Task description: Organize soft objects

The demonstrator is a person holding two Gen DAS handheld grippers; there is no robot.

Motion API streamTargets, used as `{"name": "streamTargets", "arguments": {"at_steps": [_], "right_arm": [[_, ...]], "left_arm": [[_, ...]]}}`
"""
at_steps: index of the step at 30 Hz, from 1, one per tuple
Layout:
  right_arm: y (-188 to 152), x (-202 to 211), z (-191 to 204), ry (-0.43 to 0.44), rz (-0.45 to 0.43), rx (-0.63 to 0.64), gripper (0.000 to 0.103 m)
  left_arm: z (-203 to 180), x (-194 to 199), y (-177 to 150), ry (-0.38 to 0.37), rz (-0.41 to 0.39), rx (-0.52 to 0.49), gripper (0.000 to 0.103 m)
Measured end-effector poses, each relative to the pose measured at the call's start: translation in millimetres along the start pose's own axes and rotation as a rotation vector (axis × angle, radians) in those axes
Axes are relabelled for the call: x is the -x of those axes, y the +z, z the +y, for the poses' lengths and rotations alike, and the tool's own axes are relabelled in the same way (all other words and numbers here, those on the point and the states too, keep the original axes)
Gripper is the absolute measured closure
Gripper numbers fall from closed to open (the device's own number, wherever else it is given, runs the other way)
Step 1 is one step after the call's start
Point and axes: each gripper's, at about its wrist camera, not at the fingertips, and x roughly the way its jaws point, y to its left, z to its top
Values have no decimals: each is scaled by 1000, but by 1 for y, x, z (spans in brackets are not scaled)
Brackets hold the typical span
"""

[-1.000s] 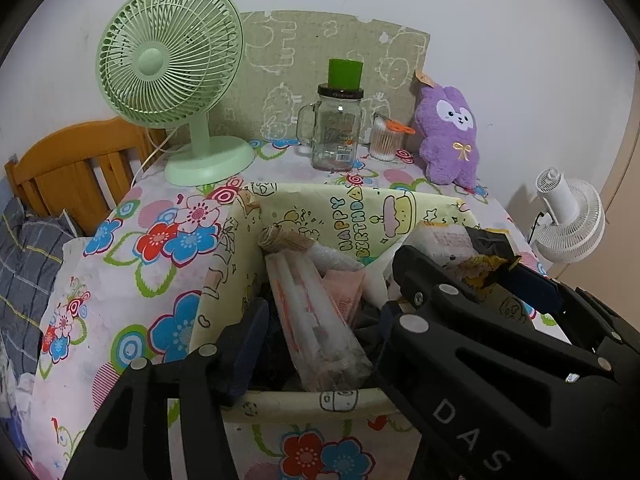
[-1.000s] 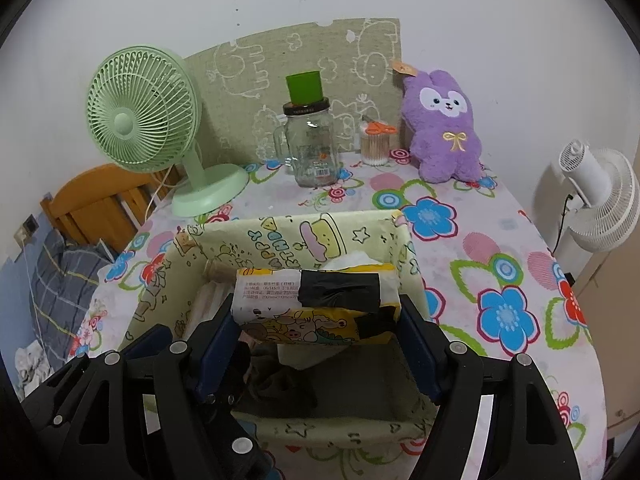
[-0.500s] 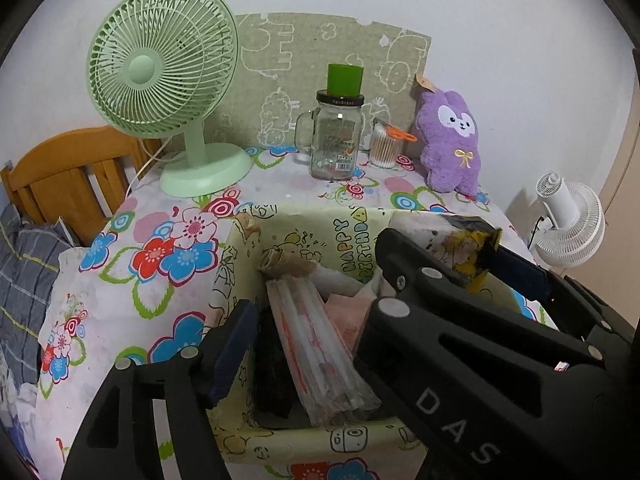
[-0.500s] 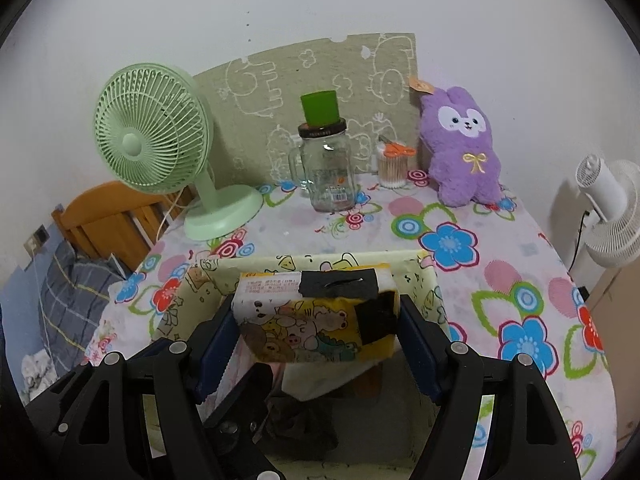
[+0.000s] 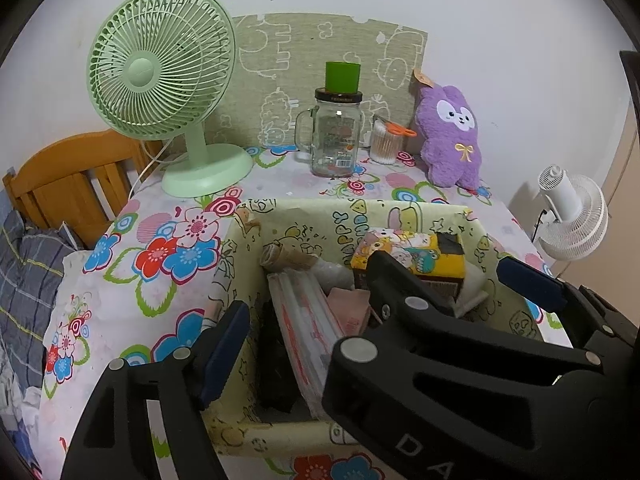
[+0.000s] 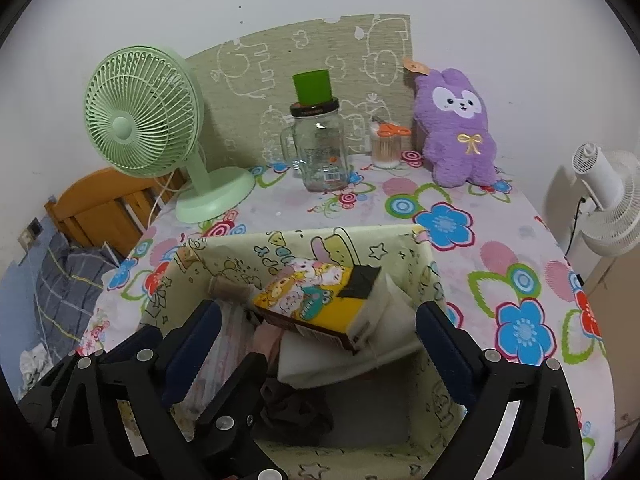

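1. Half a second ago my right tongs were clamped on the yellow tissue pack; now the jaws stand wide apart, with a clear gap on each side of the pack, and grip nothing.

2. Released, the pack lies tilted inside the cartoon-print fabric bin, resting on a white folded piece towards the bin's far right corner. From the left wrist view I see the same pack against the back wall of the bin.

3. My left tongs are also open and hold nothing. One finger sits outside the bin's left wall; the other is over its contents, near the plastic-wrapped roll and a pink packet. Since the earlier frames that view has pulled back a little, so more of the bin shows.

4. I judge the drop of this pack done: it is in the bin and free of both tools.

5. What is left, as I read the bench, is the purple plush rabbit, upright against the wall at the back, well apart from the bin. It looks like the next soft thing to fetch.

6. A glass jar and a cup of cotton swabs stand just beside the plush, so a reach there should come in from the right to avoid knocking them.
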Motion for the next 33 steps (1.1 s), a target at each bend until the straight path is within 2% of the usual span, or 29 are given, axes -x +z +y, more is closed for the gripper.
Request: {"name": "streamTargets", "arguments": {"at_steps": [23,33], "right_arm": [[-19,95,-4,-53,-120,7,4],[-34,133,-8,-64,-158,-11,4]], "left_arm": [[-22,75,-17,4,-118,-51,6],[-21,106,-28,17,-158,-61,3]]}}
